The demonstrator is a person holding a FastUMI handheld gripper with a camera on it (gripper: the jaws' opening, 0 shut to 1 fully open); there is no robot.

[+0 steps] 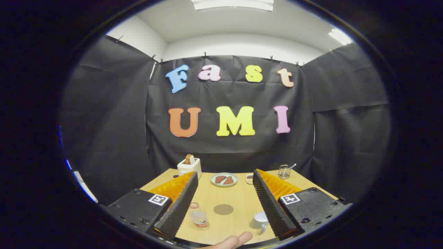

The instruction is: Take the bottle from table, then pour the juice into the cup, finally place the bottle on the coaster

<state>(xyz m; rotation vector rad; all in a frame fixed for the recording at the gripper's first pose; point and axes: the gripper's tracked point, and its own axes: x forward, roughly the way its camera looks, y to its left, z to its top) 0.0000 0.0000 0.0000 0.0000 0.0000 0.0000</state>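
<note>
A small clear bottle [198, 215] with a pale cap and a red-banded label stands on the wooden table [238, 200], close against the inner side of the left finger [181, 205]. A round brown coaster [223, 209] lies flat on the table between the two fingers. A white cup [260, 220] sits beside the right finger [270, 204], its handle toward me. My gripper [225, 180] is open, held above the table with nothing between its fingers.
At the table's far side stand a white toaster with a slice in it [189, 166], a plate with two brown pieces [224, 179], a small dish [249, 178] and a wire holder with a utensil [284, 171]. A fingertip [235, 241] shows at the near edge.
</note>
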